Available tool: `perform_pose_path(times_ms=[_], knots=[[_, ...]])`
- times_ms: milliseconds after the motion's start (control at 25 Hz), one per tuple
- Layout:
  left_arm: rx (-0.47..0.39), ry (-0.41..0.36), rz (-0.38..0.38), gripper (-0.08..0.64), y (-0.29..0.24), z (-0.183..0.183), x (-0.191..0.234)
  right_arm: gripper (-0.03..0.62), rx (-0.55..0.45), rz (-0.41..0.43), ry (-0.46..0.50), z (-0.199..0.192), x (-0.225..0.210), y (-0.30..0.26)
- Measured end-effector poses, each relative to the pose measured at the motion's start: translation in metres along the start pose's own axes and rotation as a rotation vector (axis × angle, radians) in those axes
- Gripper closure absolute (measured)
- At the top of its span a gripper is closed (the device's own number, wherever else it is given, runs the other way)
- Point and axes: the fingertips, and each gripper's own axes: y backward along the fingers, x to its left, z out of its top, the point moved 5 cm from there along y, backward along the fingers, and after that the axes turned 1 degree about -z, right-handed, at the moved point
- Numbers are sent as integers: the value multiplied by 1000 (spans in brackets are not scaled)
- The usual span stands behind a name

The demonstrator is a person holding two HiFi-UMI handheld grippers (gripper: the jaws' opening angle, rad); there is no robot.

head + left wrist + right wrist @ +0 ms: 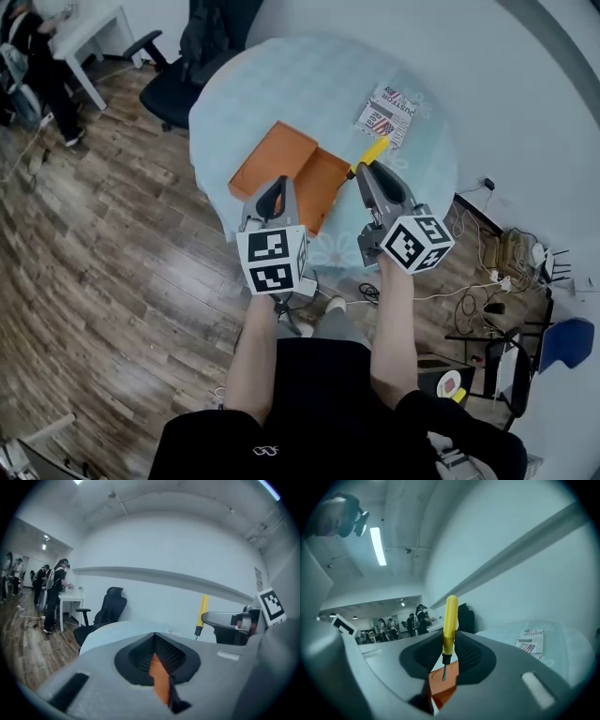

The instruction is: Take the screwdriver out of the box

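Observation:
My right gripper (364, 169) is shut on a yellow-handled screwdriver (373, 152), which hangs clear above the round table (281, 84). In the right gripper view the screwdriver (450, 620) stands upright between the jaws of that gripper (445, 660), handle up and blade down. The open orange box (300, 169) lies on the table under both grippers, and part of it (445, 681) shows below the blade. My left gripper (275, 192) hovers over the box, jaws together and nothing in them. In the left gripper view, past that gripper (159, 667), the screwdriver (202, 611) shows in the right gripper (229, 620).
A printed booklet (386, 114) lies on the far right part of the table. A black office chair (183, 75) stands beyond the table's left side. Cables and small items (506, 262) litter the floor at right. People stand at a white desk (70, 599) far left.

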Motion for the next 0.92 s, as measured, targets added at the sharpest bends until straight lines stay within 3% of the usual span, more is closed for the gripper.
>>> perform_pose_path(times_ms=[200,920], knots=[[-28,-65,-64,558,-1,17,-31,502,-16,-11,114,15,6,20],[-57,-63,-37,558,6,27,-6,502,-30,-69,128,25,-4,12]])
